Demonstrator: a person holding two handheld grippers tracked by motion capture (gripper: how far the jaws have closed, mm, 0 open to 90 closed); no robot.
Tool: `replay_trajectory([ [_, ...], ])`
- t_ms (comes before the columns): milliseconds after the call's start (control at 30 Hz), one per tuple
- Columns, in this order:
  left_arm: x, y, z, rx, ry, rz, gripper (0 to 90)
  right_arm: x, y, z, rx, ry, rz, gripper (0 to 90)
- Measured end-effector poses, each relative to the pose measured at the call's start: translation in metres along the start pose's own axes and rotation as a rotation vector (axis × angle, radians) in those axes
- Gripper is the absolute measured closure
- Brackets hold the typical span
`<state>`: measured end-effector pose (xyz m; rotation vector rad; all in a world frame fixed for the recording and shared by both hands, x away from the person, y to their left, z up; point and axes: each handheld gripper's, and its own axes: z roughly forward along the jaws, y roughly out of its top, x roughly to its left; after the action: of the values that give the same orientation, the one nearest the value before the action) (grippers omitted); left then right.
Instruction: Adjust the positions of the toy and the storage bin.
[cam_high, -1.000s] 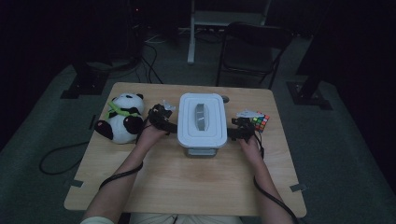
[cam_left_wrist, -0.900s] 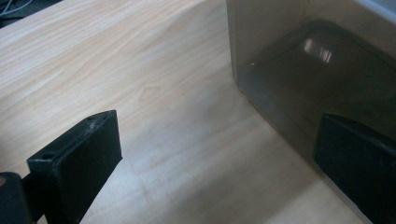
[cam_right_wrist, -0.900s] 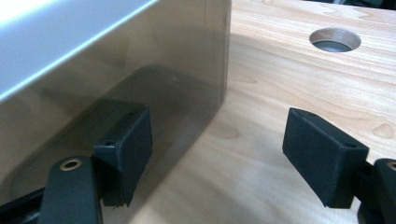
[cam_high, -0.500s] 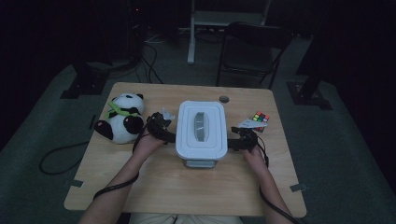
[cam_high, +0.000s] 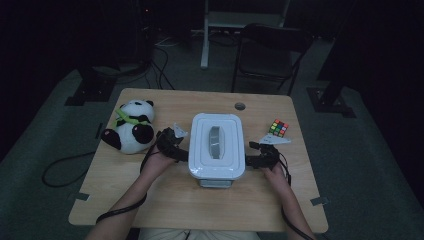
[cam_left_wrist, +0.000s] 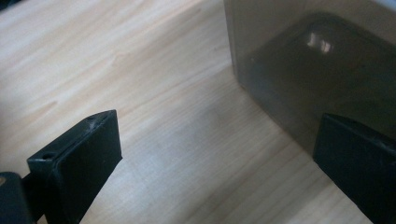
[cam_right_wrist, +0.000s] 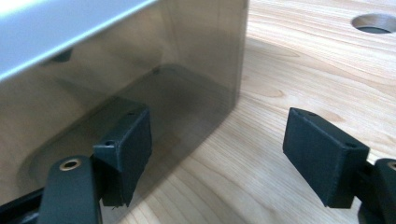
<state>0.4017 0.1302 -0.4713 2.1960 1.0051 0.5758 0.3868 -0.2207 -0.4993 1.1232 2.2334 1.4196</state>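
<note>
- We see a panda toy (cam_high: 131, 131) at the tabletop's (cam_high: 150, 200) left.
- Our left hand-held gripper (cam_high: 175, 145), jaws spread, sits against the white lidded box's (cam_high: 217, 145) left side, mid-tabletop.
- Our right hand-held gripper (cam_high: 257, 159), jaws spread, flanks its right side.
- A colour cube (cam_high: 279, 128) lies far right.
</note>
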Motion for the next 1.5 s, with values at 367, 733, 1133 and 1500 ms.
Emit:
replay_trajectory([
  [367, 0.009, -0.026, -0.012, -0.009, -0.059, -0.043, 1.5, -0.018, -0.005, -0.043, -0.057, -0.275, 0.081, 12.4],
  [733, -0.003, -0.058, -0.026, 0.053, -0.069, -0.003, 1.5, -0.065, -0.001, -0.044, -0.079, -0.512, 0.258, 11.2],
  [1133, -0.007, -0.084, -0.045, 0.043, -0.056, 0.0, 1.5, -0.087, 0.019, 0.001, 0.004, -0.673, 0.344, 15.3],
  [1500, -0.007, -0.089, -0.05, 0.03, -0.052, -0.01, 1.5, -0.093, 0.02, 0.005, 0.038, -0.7, 0.346, 31.7],
])
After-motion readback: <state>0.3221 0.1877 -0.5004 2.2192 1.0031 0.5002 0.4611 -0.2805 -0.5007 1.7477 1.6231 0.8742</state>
